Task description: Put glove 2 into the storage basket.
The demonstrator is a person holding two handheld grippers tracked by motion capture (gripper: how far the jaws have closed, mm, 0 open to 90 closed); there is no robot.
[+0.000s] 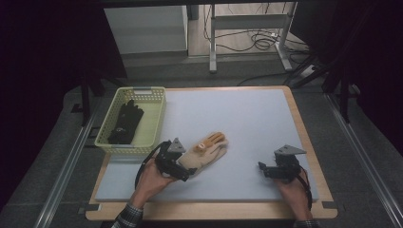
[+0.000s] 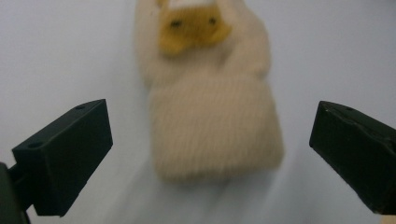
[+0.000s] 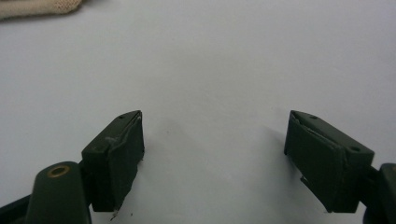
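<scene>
A cream knitted glove point(image 1: 206, 153) with orange fingertips lies flat on the pale mat, its cuff toward the person. My left gripper point(image 1: 189, 172) sits at that cuff with its jaws wide apart. In the left gripper view the glove's cuff point(image 2: 215, 126) lies between and just beyond the jaws, touching neither. My right gripper point(image 1: 262, 169) rests low over bare mat at the front right, open, nothing between its fingers point(image 3: 116, 154). A corner of the glove point(image 3: 37, 7) shows at the top left of the right gripper view.
A pale yellow basket point(image 1: 153, 121) stands at the mat's back left with a black glove point(image 1: 124, 122) inside. The grey mat point(image 1: 247, 118) lies on a wooden table point(image 1: 313, 156). Metal frame legs and cables stand on the floor beyond.
</scene>
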